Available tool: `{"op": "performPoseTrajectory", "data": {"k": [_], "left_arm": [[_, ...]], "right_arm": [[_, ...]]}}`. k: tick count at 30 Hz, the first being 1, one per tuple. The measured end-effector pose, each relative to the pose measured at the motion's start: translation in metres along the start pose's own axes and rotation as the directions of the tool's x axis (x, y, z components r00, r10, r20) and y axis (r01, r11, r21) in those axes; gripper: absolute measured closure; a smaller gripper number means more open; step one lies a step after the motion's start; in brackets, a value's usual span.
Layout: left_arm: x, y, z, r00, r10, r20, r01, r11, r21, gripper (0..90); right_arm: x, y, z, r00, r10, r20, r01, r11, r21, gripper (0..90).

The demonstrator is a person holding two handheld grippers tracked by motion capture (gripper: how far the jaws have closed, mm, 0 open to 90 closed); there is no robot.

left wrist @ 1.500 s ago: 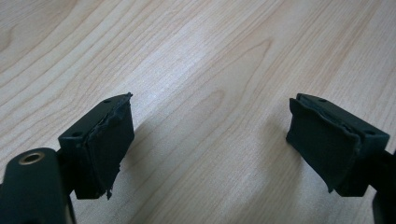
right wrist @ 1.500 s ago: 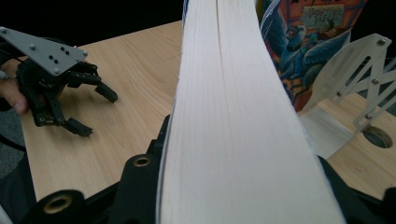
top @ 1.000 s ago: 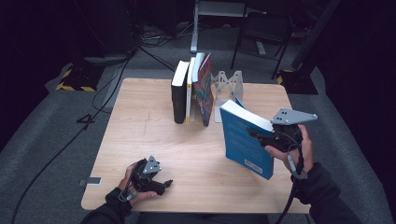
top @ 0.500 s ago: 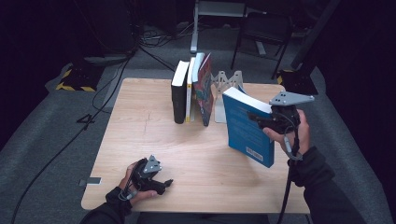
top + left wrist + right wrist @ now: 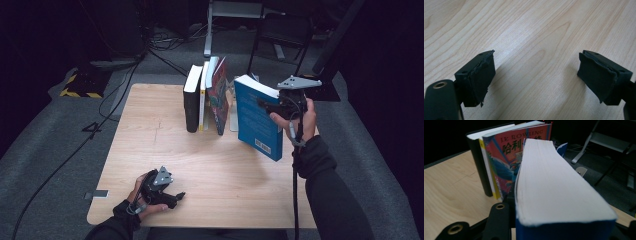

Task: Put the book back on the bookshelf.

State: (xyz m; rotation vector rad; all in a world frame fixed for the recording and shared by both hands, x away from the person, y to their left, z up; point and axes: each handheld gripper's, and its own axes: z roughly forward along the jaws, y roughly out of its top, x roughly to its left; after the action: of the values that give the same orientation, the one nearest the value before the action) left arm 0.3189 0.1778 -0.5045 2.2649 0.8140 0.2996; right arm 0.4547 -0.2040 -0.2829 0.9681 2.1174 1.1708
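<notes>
A thick blue book (image 5: 256, 120) hangs tilted above the right side of the wooden table (image 5: 150, 140), and my right gripper (image 5: 267, 104) is shut on its fore edge near the top. In the right gripper view the book's white page block (image 5: 554, 182) runs out between the jaws toward a row of upright books. That row holds a black book (image 5: 191, 102), a yellow-spined book (image 5: 203, 97) and a colourful leaning book (image 5: 219, 97). The blue book is just right of the row, apart from it. My left gripper (image 5: 172, 196) rests near the table's front edge, open (image 5: 535, 75) over bare wood.
A pale metal bookend (image 5: 233, 107) peeks out between the colourful book and the blue one. Behind the table stand a chair (image 5: 280, 40) and a metal stand (image 5: 210, 30), with cables on the grey floor (image 5: 60, 130). Bare wood lies between the two hands.
My right hand has carried the blue book away from the front and up, closer to the row of books. The left hand and its gripper have stayed put.
</notes>
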Motion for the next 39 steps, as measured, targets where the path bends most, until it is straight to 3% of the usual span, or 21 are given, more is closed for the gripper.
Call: {"op": "performPoseTrajectory", "data": {"k": [10,14,21,39], "left_arm": [[0.000,0.000,0.000,1.0000,0.003,0.002,-0.003,1.0000,-0.001,14.4],[0.000,0.000,0.000,1.0000,0.004,0.002,-0.004,1.0000,-0.001,14.4],[0.000,0.000,0.000,1.0000,0.006,0.003,-0.006,1.0000,-0.001,14.4],[0.000,0.000,0.000,0.9999,0.010,0.011,-0.010,0.9999,0.000,14.4]], "right_arm": [[-0.014,0.016,0.030,0.9984,0.035,0.043,-0.035,0.999,-0.005,59.6],[-0.018,0.023,0.040,0.9971,0.028,0.070,-0.028,1.000,-0.004,59.6],[-0.028,0.030,0.052,0.9927,0.073,0.096,-0.071,0.997,-0.026,59.6],[-0.027,0.049,0.082,0.9848,0.097,0.144,-0.090,0.994,-0.054,59.5]]}}
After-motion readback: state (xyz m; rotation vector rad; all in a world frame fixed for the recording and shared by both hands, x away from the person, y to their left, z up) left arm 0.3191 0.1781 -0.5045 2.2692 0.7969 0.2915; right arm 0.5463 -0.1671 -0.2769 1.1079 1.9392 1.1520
